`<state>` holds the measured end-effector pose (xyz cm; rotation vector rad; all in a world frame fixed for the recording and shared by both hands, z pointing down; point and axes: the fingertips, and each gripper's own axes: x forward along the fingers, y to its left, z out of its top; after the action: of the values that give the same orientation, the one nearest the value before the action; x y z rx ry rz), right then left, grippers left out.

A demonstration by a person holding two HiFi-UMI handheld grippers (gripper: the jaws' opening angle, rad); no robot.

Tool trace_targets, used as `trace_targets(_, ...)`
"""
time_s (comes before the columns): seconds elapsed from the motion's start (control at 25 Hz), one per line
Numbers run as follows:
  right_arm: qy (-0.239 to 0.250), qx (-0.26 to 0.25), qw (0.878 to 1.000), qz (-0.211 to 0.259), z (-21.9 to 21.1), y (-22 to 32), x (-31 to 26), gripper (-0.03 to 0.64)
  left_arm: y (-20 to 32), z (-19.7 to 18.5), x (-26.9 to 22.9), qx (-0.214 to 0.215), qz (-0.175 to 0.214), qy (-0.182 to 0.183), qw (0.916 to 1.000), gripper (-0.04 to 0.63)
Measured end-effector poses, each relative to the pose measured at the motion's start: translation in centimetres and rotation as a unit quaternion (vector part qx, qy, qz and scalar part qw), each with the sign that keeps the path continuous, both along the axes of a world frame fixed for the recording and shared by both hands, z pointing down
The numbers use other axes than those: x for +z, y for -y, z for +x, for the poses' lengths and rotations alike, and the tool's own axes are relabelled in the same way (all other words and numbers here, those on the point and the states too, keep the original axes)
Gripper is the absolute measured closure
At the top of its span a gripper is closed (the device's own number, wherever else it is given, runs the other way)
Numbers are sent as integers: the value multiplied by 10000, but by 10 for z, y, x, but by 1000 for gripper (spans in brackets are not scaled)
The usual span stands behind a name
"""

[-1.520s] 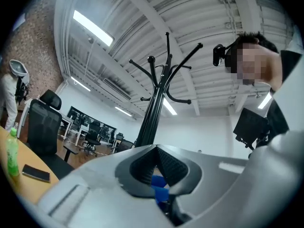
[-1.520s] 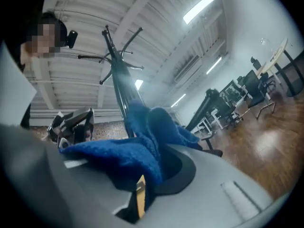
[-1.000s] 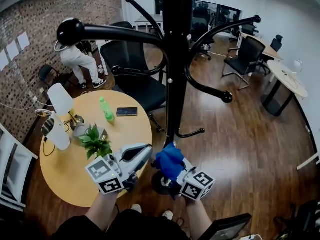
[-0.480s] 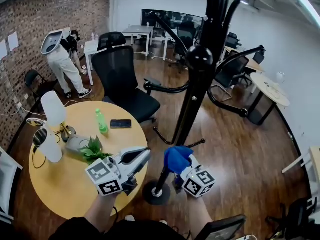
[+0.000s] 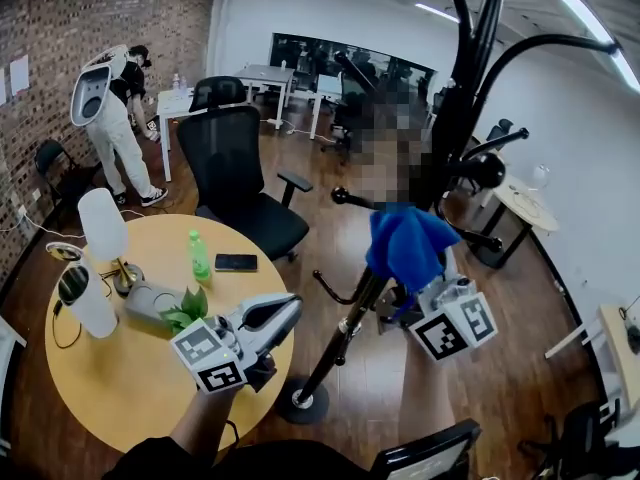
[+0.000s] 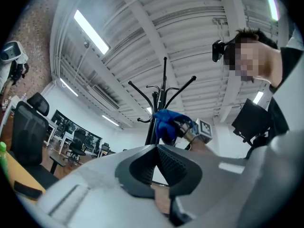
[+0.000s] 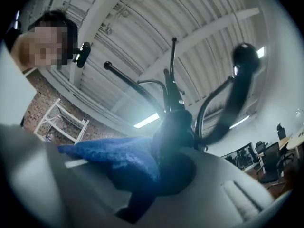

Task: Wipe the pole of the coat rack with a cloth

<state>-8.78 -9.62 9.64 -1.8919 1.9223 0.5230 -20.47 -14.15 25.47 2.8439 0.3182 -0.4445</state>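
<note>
- Our right gripper [image 5: 425, 290] clamps the cloth [image 5: 405, 243] against the pole [image 5: 345, 333], about midway up.
- Our left gripper [image 5: 285, 310] hangs closed and empty by the table [image 5: 130, 388].
- Pushing sideways could tip the rack [image 5: 462, 98]; a hook [image 5: 487, 171] may snag the cloth.

The room is lit brightly and evenly by ceiling strip lights [image 5: 592, 13], and a faint sheen is left on the wooden floor [image 5: 520, 348]. Straight lines are bent towards the edges of all three views, and the corners of both gripper views are darkened. In the right gripper view the cloth [image 7: 114, 158] and the pole [image 7: 173, 127] are blurred and backlit by a glaring tube light [image 7: 146, 120].
</note>
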Motion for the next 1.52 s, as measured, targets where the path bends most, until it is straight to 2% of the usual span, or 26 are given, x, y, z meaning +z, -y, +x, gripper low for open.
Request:
trace_targets(0.12, -12, 90, 9993, 370, -6, -5, -37, 595, 4, -4, -6, 32, 20, -113, 9999, 595)
trace_targets(0.2, -208, -12, 9984, 535, -23, -12, -59, 595, 4, -6, -7, 45, 20, -179, 9998, 595)
trace_targets(0.32, -684, -327, 9942, 769, -65, -28, -87, 595, 8, -9, -8, 33, 22, -253, 9997, 595)
trace_targets(0.52, -1291, -1030, 9783, 1255, -129, -63, -118, 595, 13, -6, -12, 42, -17, -338, 9994, 595)
trace_targets(0.64, -1584, -900, 9748, 1288, -132, -66, -118, 595, 13, -5, -11, 40, -30, -351, 9994, 595)
trace_targets(0.76, -1617, -500, 9796, 1083, -112, -51, -107, 595, 14, -4, -10, 37, -28, -324, 9995, 595)
trace_targets(0.84, -1365, -208, 9871, 811, -87, -34, -95, 595, 14, -3, -10, 40, -28, -286, 9996, 595)
trace_targets(0.92, -838, -43, 9951, 527, -51, -19, -79, 595, 12, 0, -9, 47, -22, -230, 9997, 595)
trace_targets(1.04, -314, 183, 9993, 76, -10, -1, -39, 595, 10, 4, -7, 72, -10, -143, 9999, 595)
trace_targets(1.24, -124, 519, 9972, -525, 8, -3, 46, 595, 4, 11, 2, 111, -54, 44, 9999, 595)
trace_targets(1.36, 332, 291, 9941, -992, 13, -2, 109, 595, 4, 17, 8, 118, -90, 141, 9998, 595)
trace_targets(1.52, 1001, -31, 9799, -1723, 12, 5, 207, 595, -3, 24, 17, 196, -96, 286, 9994, 595)
